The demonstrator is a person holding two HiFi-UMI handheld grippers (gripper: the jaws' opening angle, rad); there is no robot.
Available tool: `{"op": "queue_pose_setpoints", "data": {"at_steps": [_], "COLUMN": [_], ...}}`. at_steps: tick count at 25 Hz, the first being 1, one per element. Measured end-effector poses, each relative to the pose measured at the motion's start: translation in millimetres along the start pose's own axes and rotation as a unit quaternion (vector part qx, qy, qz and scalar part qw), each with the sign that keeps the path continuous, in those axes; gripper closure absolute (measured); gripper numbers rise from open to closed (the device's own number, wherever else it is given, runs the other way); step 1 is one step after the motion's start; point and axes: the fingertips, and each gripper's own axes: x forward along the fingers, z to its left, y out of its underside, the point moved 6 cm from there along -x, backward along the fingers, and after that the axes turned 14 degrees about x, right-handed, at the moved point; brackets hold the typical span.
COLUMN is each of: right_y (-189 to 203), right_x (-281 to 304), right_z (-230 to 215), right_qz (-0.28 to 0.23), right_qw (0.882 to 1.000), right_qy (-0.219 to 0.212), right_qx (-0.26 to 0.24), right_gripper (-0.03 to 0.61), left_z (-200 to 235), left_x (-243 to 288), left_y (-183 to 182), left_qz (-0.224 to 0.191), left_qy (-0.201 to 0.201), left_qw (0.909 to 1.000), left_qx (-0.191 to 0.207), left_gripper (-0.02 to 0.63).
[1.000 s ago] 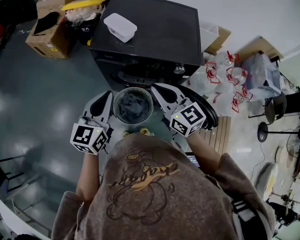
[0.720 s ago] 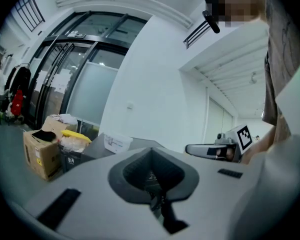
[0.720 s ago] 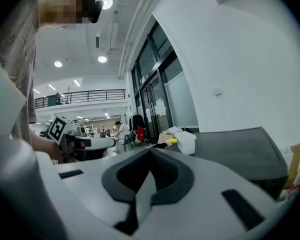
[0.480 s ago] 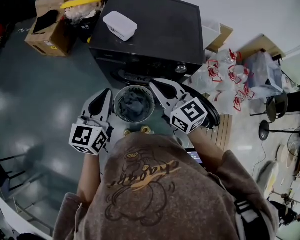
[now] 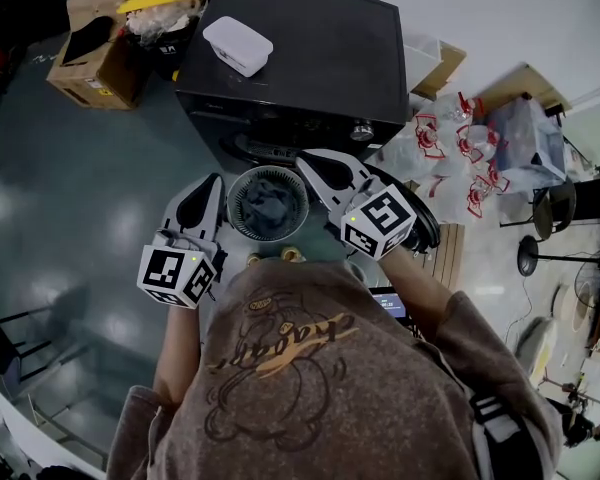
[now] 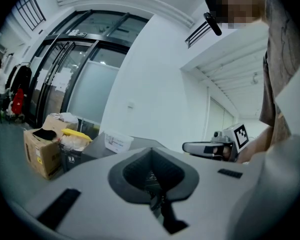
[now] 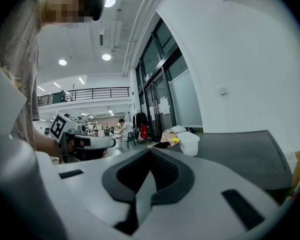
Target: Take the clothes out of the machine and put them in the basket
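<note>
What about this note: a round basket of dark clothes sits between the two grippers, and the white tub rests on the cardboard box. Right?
Not quite. In the head view the white tub rests on top of the black machine, not on the cardboard box. The round basket of dark clothes does sit between the left gripper and the right gripper.

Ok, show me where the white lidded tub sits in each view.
Head view: white tub upper left of centre, on the black machine's top.
Left gripper view: tub left of centre, just below mid-height.
Right gripper view: tub right of centre, at that top's left end.
Shared landmark: the black machine's top under it.
</note>
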Motion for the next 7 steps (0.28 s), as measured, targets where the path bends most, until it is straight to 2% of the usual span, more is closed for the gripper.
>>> {"op": "queue_pose_setpoints", "data": {"at_steps": [7], "right_y": [-3.8], "right_x": [6.0], "right_z": [-4.5], "right_qz": [-0.006], "right_qw": [1.0], "right_qy": [0.002], "right_qx": [-0.009], "right_gripper": [0.581], "left_z": [3.3], "left_x": [0.6], "left_y": [1.4], "left_qz": [0.001], "left_qy": [-0.005], "left_qw": [1.0], "left_qx": [0.003], "left_gripper": [0.611]}}
